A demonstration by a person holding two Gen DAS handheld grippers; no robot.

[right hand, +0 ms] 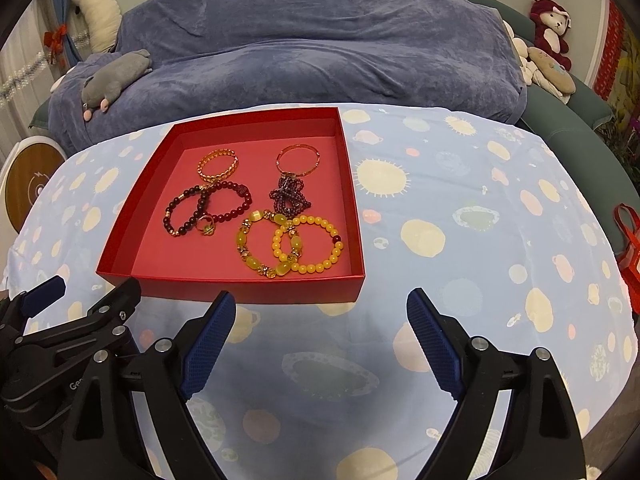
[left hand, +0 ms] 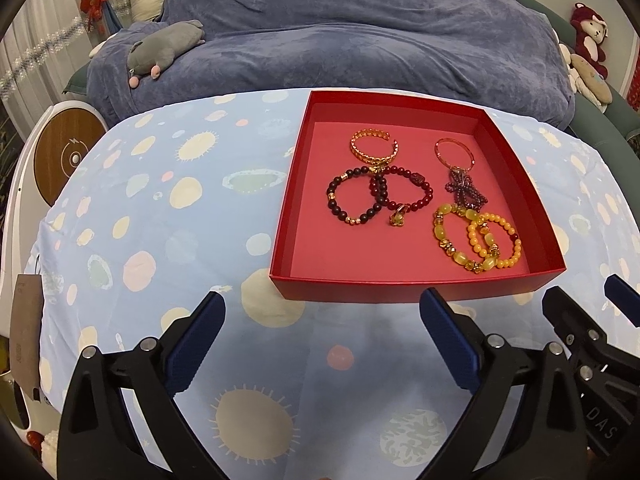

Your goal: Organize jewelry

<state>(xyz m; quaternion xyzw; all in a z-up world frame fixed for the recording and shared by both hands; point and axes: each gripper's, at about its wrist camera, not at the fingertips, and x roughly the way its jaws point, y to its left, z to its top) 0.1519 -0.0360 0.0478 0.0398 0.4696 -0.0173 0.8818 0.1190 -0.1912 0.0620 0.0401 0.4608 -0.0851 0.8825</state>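
Behind red box (left hand: 416, 286): blue blanket (left hand: 340, 52), grey plush (left hand: 166, 48).

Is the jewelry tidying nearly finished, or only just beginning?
Looks nearly finished: every bracelet visible, such as the gold bangle and yellow bead bracelets, lies inside the red box. Both grippers, left and right, hang open and empty. Some bracelets overlap; untangling may remain.

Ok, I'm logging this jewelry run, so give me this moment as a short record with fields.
surface: table under a blue spotted cloth
container: red box, open top
contents: gold bangle, pink bangle, two dark bead bracelets overlapping, purple bead strand, two yellow bead bracelets overlapping
left tool: open, empty, short of the box
right tool: open, empty, short of the box
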